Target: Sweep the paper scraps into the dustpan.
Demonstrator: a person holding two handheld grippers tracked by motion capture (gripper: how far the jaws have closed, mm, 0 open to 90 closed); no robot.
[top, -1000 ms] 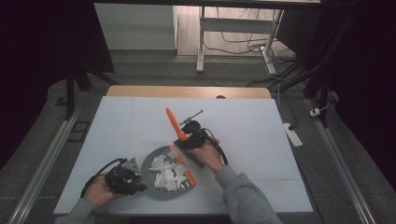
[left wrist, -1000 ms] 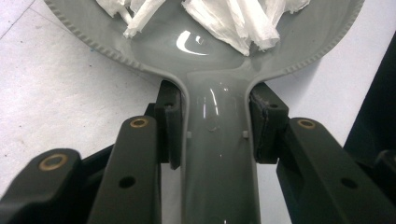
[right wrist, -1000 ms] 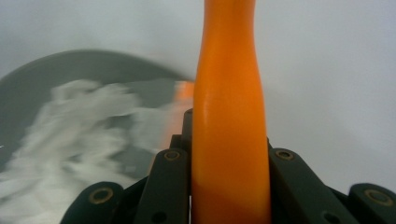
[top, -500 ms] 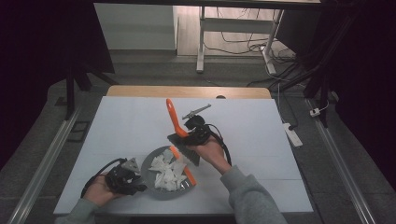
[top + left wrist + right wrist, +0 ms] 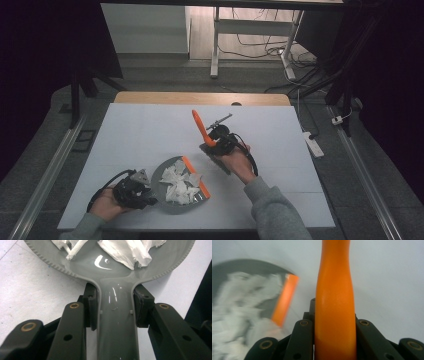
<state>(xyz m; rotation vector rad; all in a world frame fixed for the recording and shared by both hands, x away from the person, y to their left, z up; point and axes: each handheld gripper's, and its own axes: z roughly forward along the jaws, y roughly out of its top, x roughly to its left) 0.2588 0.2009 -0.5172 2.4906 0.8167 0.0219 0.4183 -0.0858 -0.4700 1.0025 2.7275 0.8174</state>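
A grey dustpan point(image 5: 167, 172) with an orange front lip point(image 5: 196, 183) lies near the table's front edge, with several crumpled white paper scraps point(image 5: 177, 182) in it. My left gripper point(image 5: 134, 192) is shut on the dustpan handle point(image 5: 116, 330), which sits between the jaws point(image 5: 116, 307) below the scraps point(image 5: 125, 252). To the right of the pan, my right gripper point(image 5: 216, 140) is shut on an orange brush handle point(image 5: 200, 126) that points up and away. The handle point(image 5: 334, 302) rises between the right gripper's jaws point(image 5: 334, 322). The blurred pan point(image 5: 249, 267) and its lip point(image 5: 285, 297) lie to the left.
The table has a white cover point(image 5: 150, 130) and a wooden strip point(image 5: 200, 98) along its far edge. A white power strip point(image 5: 311, 142) lies off the right side. Metal rails point(image 5: 50, 170) run along both sides on the floor.
My right gripper has carried the orange brush away from the dustpan, to the right and a little farther back. The left gripper and dustpan have stayed in place.
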